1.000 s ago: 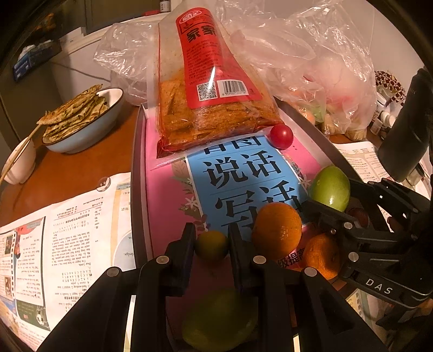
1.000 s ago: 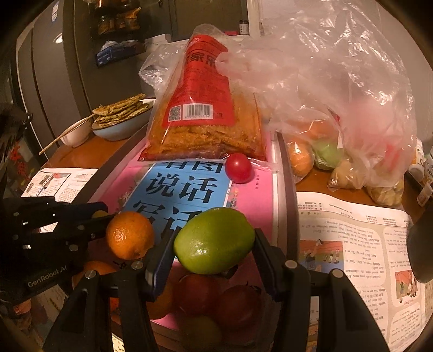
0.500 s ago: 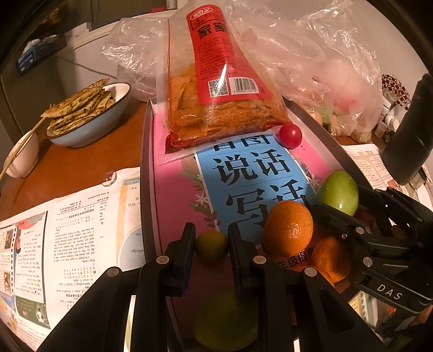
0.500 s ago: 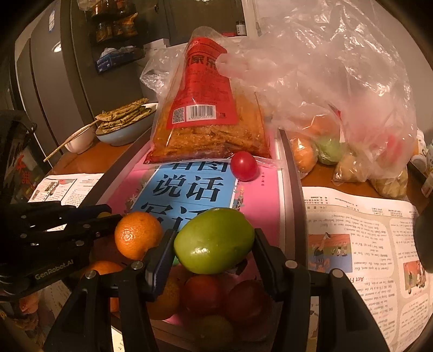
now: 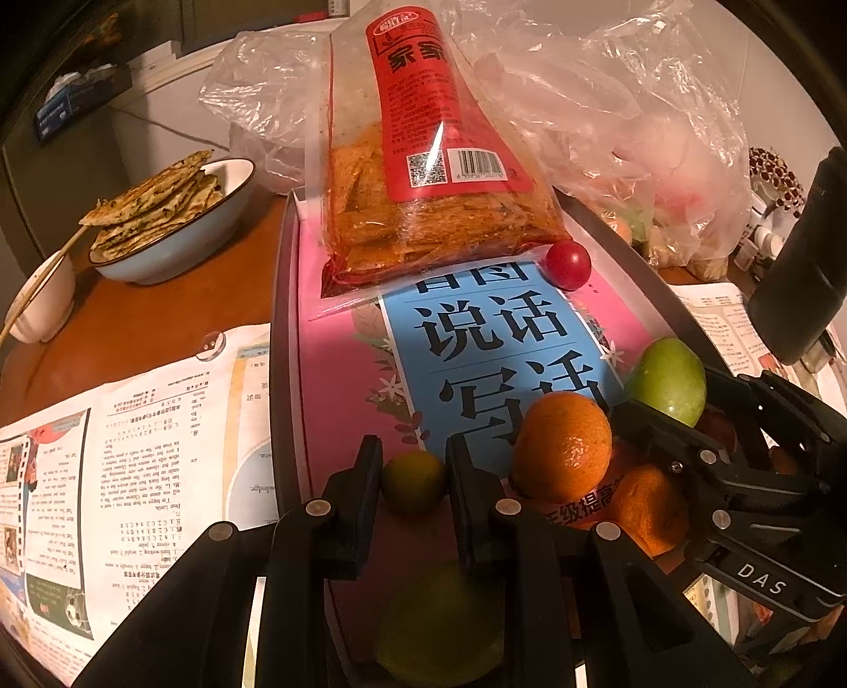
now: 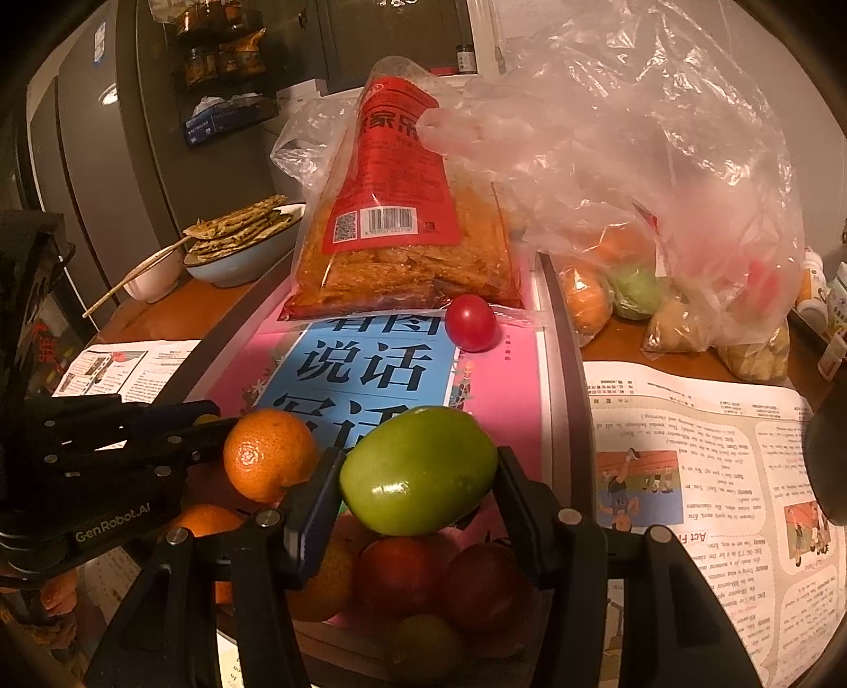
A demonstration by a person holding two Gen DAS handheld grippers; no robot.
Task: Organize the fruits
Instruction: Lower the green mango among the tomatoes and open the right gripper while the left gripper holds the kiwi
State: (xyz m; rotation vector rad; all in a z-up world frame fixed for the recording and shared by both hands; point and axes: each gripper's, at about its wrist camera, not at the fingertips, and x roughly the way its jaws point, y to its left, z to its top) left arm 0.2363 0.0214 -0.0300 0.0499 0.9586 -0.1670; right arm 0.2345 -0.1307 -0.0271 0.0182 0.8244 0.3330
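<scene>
Fruits sit heaped at the near end of a dark tray (image 5: 280, 338) lined with a pink and blue printed sheet (image 5: 492, 338). Left gripper (image 5: 414, 476): fingers drawn close, clamped on a small green citrus (image 5: 413, 481) just above the sheet; a larger yellow-green fruit (image 5: 439, 630) lies blurred below it. Right gripper (image 6: 418, 471): fingers partly spread, pressing both sides of a green mango (image 6: 418, 468), held over red tomatoes (image 6: 407, 574) and oranges. An orange (image 6: 270, 455) rests on the heap between the two grippers. Mid-tray: a lone cherry tomato (image 6: 471, 322) on the sheet, touching a clear snack packet with red label (image 5: 429, 159) lying across the far end. Newspaper (image 5: 132, 450) covers the brown table (image 5: 137, 323) on either side of the tray. Left of tray, farther back: blue bowl of flatbreads (image 5: 169, 222), white cup with chopsticks (image 5: 42, 301). Right: thin plastic bag (image 6: 661, 201) holding more produce. Background: dark cabinet, shelf with jars (image 6: 222, 47).
</scene>
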